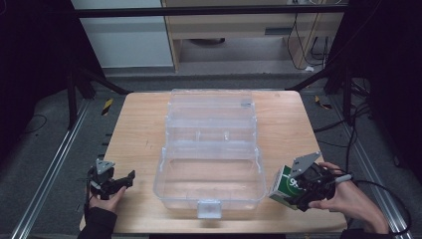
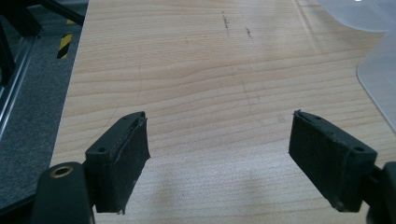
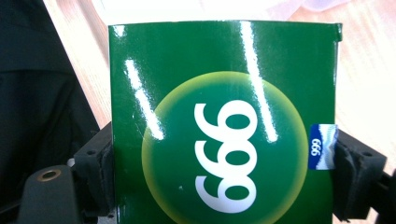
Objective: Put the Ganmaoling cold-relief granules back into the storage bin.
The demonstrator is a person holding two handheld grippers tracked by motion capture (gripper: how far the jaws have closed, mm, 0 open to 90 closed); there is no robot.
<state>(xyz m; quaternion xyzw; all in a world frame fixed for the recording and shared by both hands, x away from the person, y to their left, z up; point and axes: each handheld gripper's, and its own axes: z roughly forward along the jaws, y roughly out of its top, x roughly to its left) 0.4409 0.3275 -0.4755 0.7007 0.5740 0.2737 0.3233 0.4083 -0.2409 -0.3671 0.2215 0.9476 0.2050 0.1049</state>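
Dark curtains and black frame posts are ringing the workspace, with grey carpet lying around a pale wooden table (image 1: 139,129) that is standing at the middle of the high view. Sitting on it, at the centre of the tabletop, is a large clear plastic box (image 1: 210,164) with its lid (image 1: 211,107) lying open toward twelve o'clock and a latch tab (image 1: 208,209) pointing toward six o'clock. At about four o'clock from the box, just beside its right wall, a green carton (image 1: 282,186) bearing the white numerals 999 on a yellow-green disc is being held tilted, over the table's right front corner. The right gripper (image 1: 303,191) is pinching this carton (image 3: 224,126) across its sides, both black pads pressing against it in the right gripper view, while the person's right hand (image 1: 351,199) is coming in from five o'clock. At about eight o'clock from the box, well apart from it, the left gripper (image 1: 115,181) is resting in the left hand (image 1: 105,199) near the table's left edge; its jaws are standing spread with nothing between them, only bare wood grain (image 2: 215,116) showing past the two pads.
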